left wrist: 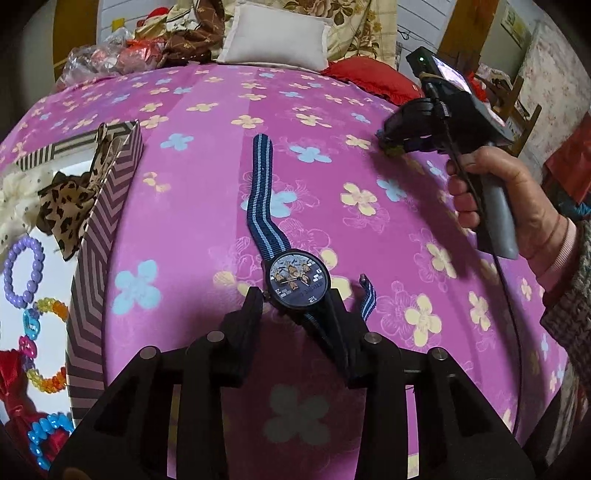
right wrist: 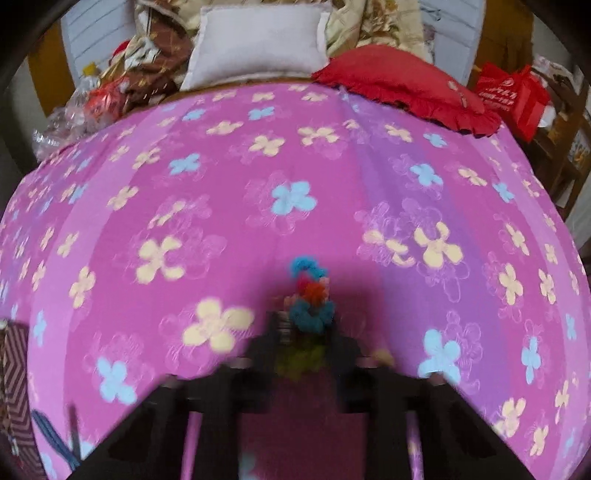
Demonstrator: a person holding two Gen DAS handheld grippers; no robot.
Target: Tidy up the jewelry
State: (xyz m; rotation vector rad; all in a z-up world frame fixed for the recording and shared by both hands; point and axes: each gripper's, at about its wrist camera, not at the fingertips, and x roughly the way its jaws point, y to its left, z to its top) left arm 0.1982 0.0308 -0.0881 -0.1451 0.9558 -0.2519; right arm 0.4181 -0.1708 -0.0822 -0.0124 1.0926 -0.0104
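Left wrist view: left tool (left wrist: 297, 295) clenched on watch (left wrist: 295, 280) case, near on bed (left wrist: 207, 206); rigid case, floppy strap; right tool (right wrist: 301, 328) clenched on soft yarn flowers (right wrist: 308, 295).

In the left wrist view, a watch (left wrist: 295, 278) lies on the bed (left wrist: 207, 206) at lower centre, its case between the fingers of the left hand-held gripper (left wrist: 295, 295) and its strap running up toward mid-frame. A box (left wrist: 107, 221) sits at the left edge, with bracelets (left wrist: 24, 271) and a bow (left wrist: 70, 199) inside it. At upper right, a hand (left wrist: 517, 206) holds the right hand-held gripper (left wrist: 388, 142) down against the bed. Pillows (left wrist: 277, 33) lie along the top, behind everything. In the right wrist view, a yarn ornament (right wrist: 308, 295) sits at lower centre between that gripper's fingers.
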